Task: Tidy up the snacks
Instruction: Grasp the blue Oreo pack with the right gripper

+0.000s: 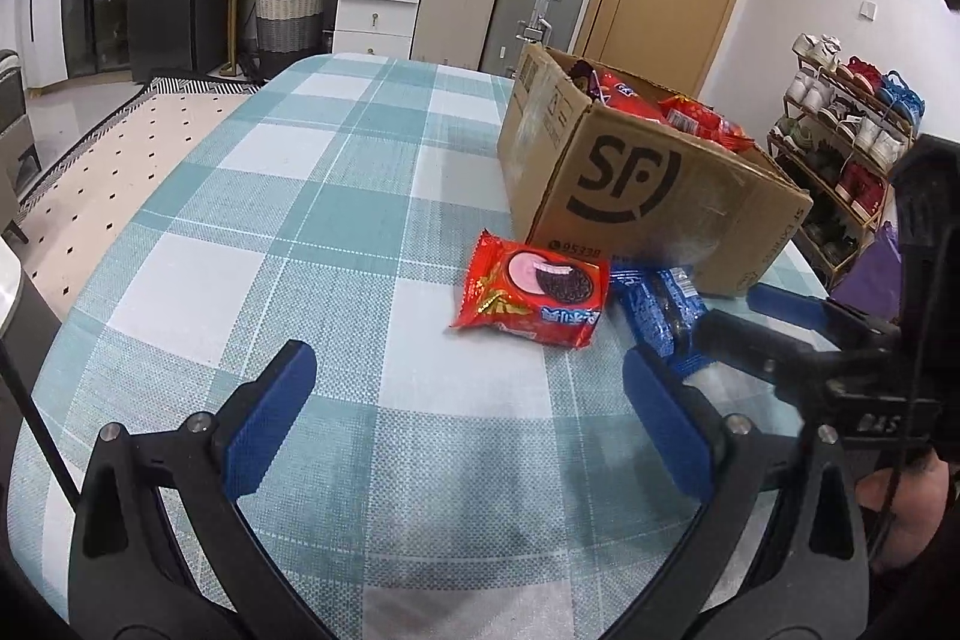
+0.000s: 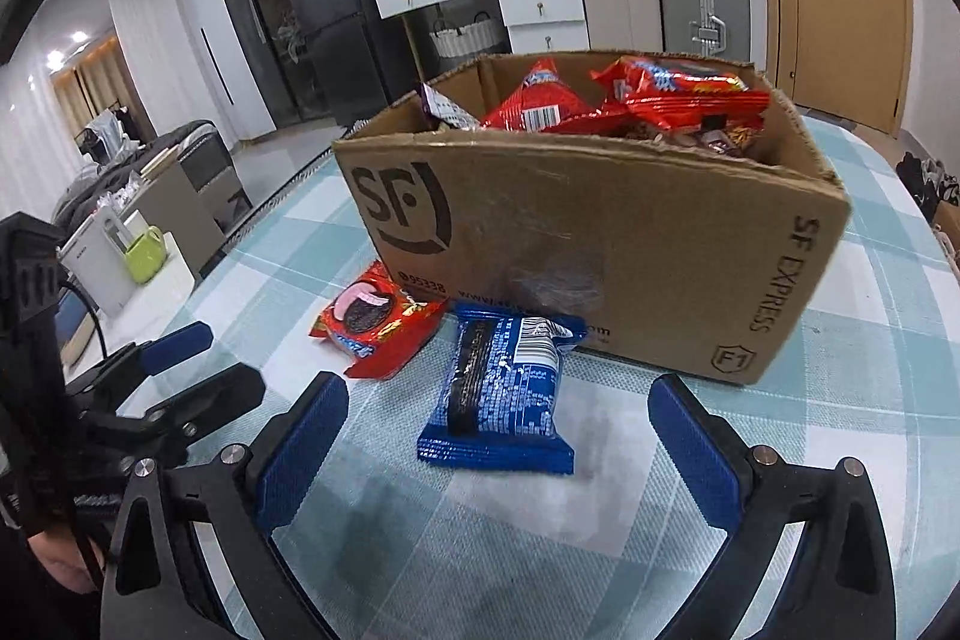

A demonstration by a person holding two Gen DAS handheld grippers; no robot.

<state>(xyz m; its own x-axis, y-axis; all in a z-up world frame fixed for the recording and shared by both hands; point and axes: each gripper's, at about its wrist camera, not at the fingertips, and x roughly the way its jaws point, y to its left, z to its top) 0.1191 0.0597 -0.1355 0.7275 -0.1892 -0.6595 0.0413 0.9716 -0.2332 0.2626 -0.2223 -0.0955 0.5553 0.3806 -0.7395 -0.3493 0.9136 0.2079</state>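
Observation:
A red Oreo pack (image 1: pixel 534 295) lies on the checked tablecloth just before the SF cardboard box (image 1: pixel 636 184). A blue Oreo pack (image 1: pixel 657 307) lies to its right. In the right wrist view the blue pack (image 2: pixel 501 397) lies flat just ahead of my open right gripper (image 2: pixel 498 430), the red pack (image 2: pixel 378 319) to its left, and the box (image 2: pixel 600 244) behind holds several red snack bags (image 2: pixel 660 91). My left gripper (image 1: pixel 465 412) is open and empty, short of the red pack. The right gripper also shows in the left wrist view (image 1: pixel 756 322).
The table (image 1: pixel 270 196) has a blue and white checked cloth. Its left edge drops to a patterned rug (image 1: pixel 120 148). A shoe rack (image 1: pixel 840 130) stands to the right. Suitcases (image 1: pixel 504 10), drawers and a door stand behind.

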